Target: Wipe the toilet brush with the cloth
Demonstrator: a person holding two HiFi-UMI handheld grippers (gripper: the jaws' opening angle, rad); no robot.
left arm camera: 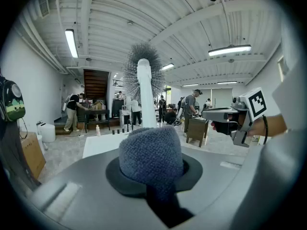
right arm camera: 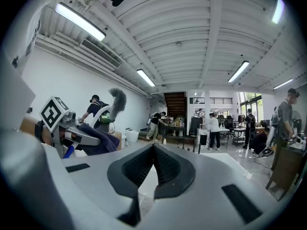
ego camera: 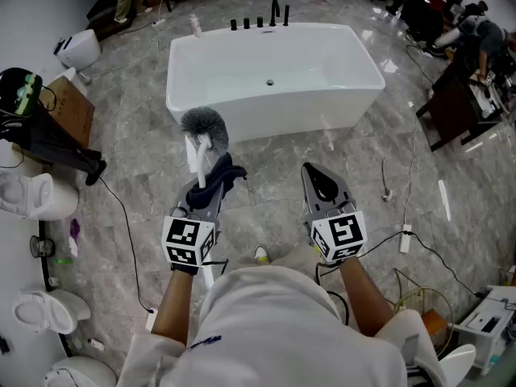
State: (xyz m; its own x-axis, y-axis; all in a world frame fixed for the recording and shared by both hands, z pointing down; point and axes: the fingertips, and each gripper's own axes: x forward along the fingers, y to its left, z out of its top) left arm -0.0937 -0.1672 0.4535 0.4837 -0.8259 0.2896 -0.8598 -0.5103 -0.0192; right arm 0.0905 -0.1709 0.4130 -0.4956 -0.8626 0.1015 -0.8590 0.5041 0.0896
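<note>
The toilet brush has a grey bristle head (ego camera: 204, 124) on a white handle and stands upright in front of me. A dark blue cloth (ego camera: 223, 172) is bunched round the handle just below the head. My left gripper (ego camera: 211, 187) is shut on that cloth. In the left gripper view the cloth (left arm camera: 151, 150) fills the jaws and the brush (left arm camera: 144, 75) rises straight behind it. My right gripper (ego camera: 311, 171) hangs to the right of the brush, apart from it, shut with nothing between its pads (right arm camera: 153, 150). From the right gripper view the cloth (right arm camera: 98, 145) and brush head (right arm camera: 117, 99) show at the left.
A white bathtub (ego camera: 274, 75) stands on the grey marble floor ahead. Toilets (ego camera: 36, 196) and a cardboard box (ego camera: 68, 111) line the left wall. Cables (ego camera: 407, 236) run over the floor at the right. People (right arm camera: 211, 128) work at desks far off.
</note>
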